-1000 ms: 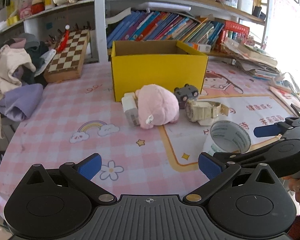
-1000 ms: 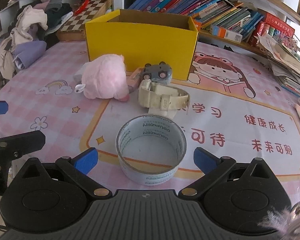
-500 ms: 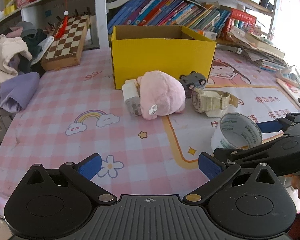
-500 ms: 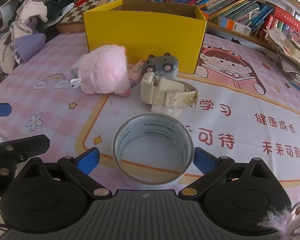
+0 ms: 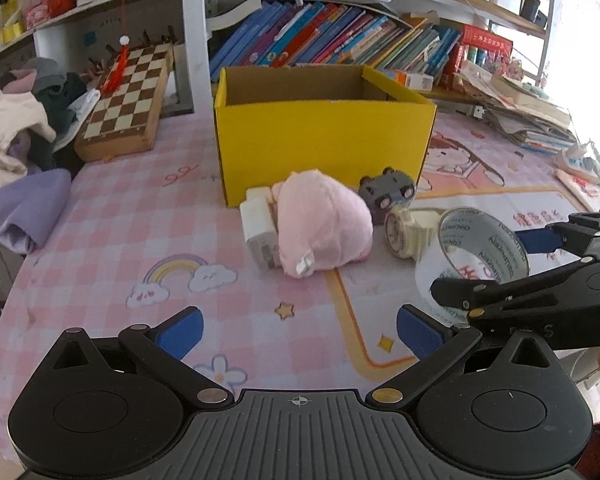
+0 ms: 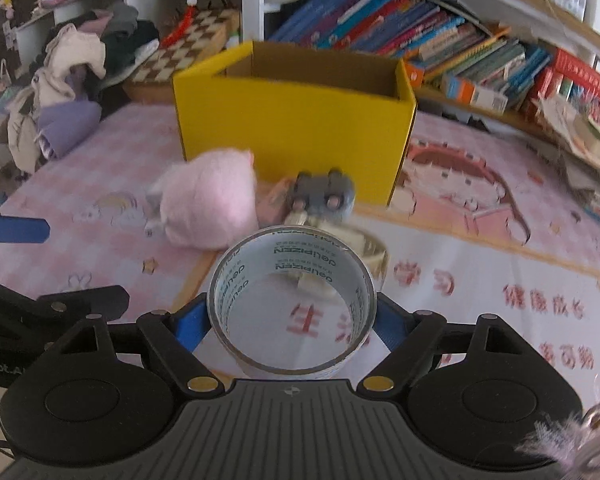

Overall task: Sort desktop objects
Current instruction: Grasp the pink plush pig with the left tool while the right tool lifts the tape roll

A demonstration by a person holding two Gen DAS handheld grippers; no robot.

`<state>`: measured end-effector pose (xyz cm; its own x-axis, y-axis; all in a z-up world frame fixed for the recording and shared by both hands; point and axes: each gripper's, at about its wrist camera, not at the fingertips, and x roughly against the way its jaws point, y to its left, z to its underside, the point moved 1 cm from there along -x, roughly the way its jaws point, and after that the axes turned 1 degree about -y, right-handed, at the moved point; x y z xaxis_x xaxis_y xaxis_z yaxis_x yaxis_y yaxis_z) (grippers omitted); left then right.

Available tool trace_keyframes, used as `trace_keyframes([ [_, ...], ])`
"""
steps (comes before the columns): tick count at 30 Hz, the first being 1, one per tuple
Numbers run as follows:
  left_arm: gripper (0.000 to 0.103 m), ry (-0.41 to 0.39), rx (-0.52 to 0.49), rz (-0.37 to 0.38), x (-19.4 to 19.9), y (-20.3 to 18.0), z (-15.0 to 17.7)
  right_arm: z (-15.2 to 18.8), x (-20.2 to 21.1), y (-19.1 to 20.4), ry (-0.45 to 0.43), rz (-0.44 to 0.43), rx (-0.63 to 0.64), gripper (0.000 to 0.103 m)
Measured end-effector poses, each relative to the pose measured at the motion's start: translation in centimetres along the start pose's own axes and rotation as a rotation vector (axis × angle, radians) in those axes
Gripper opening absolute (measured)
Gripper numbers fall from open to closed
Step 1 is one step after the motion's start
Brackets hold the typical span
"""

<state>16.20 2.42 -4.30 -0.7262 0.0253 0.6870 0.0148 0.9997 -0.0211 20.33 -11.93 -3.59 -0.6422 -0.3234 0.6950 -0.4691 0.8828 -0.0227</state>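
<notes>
The roll of tape [image 6: 292, 300], loose between wide-spread blue pads a second ago, is now pinched by the closing right gripper [image 6: 292, 322] and appears raised off the mat, at six o'clock from the watch [image 5: 408, 236]. The left gripper [image 5: 298, 330] is kept spread wide, nothing between its pads. The yellow box [image 5: 324, 140] is seen nearer, at twelve o'clock.

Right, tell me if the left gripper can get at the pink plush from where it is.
Probably yes. The left gripper stands open and empty, and only bare tablecloth lies between it and the pink plush. The right gripper, closing on the tape roll, is off to the side.
</notes>
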Motion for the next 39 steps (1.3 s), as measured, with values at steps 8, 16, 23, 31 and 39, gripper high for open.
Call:
trace_keyframes([
  [8, 0.103, -0.040, -0.017, 0.002, -0.4, -0.4, -2.3, -2.3, 0.4, -1.5, -0.070, 0.005, -0.005, 0.082],
  [16, 0.094, -0.036, -0.076, -0.005, -2.7, -1.5, -4.2, -4.2, 0.2, -4.2, -0.117, 0.035, -0.026, 0.082],
  [23, 0.076, -0.019, -0.109, -0.001, -4.7, -2.7, -5.4, -5.3, -0.5, -6.4, -0.138, 0.039, -0.030, 0.082],
  [31, 0.067, -0.003, -0.124, -0.033, -6.6, -3.6, -6.2, -6.5, -1.2, -8.2, -0.181, 0.022, -0.011, 0.082],
  [39, 0.067, 0.049, -0.124, -0.067, -8.7, -3.7, -6.5, -7.2, -1.6, -9.3, -0.195, 0.003, 0.011, 0.082],
])
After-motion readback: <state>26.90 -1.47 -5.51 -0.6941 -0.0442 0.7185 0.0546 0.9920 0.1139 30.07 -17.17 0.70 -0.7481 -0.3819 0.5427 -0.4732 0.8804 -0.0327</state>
